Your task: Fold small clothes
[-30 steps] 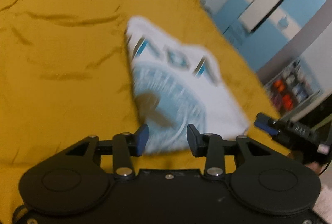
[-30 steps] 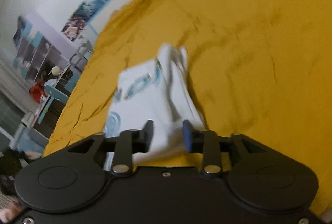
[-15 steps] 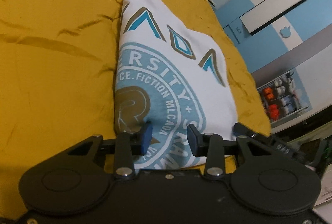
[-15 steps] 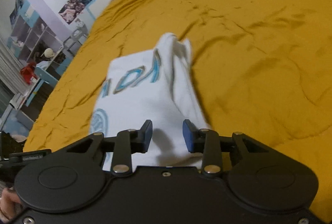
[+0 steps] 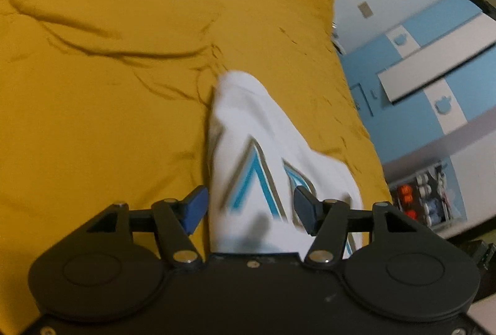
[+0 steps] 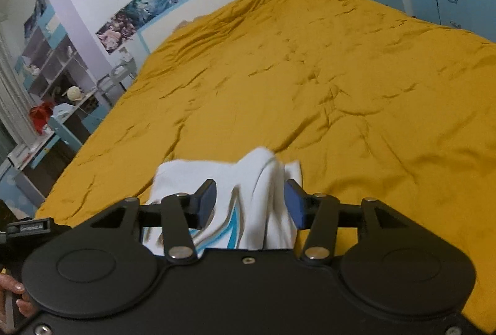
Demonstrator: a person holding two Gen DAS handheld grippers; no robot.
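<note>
White printed shirt (image 5: 266, 161) lies folded on the mustard bedspread (image 5: 108, 87), toward its near edge, at 6 o'clock in both wrist views. Left gripper (image 5: 250, 207): jaws parted, just widened, shirt lying below the gap, pads not pressing it. Right gripper (image 6: 250, 202): jaws likewise apart, just widened, over the shirt's bunched end (image 6: 263, 176), at 12 o'clock from the fingertips.
</note>
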